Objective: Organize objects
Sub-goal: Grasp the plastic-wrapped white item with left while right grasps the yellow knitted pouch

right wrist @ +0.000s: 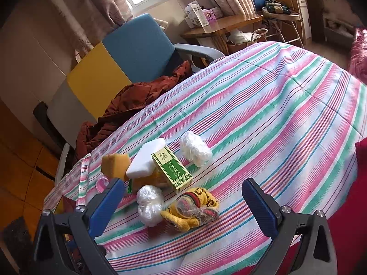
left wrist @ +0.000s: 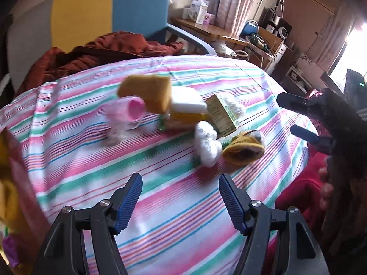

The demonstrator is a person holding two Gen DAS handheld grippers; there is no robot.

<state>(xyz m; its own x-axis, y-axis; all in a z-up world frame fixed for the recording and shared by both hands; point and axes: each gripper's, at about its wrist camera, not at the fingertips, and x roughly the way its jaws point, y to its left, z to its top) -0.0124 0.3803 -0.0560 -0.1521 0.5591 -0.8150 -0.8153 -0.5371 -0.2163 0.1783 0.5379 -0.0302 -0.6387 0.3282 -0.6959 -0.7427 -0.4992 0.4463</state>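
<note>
A small heap lies on the striped bedspread (right wrist: pixel 275 114): an orange sponge (right wrist: pixel 114 162), a white block (right wrist: pixel 146 158), a green box (right wrist: pixel 172 169), two white plastic wads (right wrist: pixel 150 206) (right wrist: pixel 195 151), a yellow knit piece (right wrist: pixel 192 208) and a pink item (right wrist: pixel 102 183). My right gripper (right wrist: pixel 182 190) stands open just short of the knit piece and the near wad. My left gripper (left wrist: pixel 180 197) is open over bare cloth, short of the near wad (left wrist: pixel 207 146) and the knit piece (left wrist: pixel 243 149). The left wrist view is blurred and shows the right gripper (left wrist: pixel 296 116) at the right.
Behind the bed stands a chair (right wrist: pixel 128 52) with a blue, yellow and grey back and a rust-red jacket (right wrist: pixel 137 100) on it. A wooden desk (right wrist: pixel 222 27) bears boxes. Red cloth (right wrist: pixel 357 206) lies at the bed's right edge. A bag (left wrist: pixel 11 183) sits at the left.
</note>
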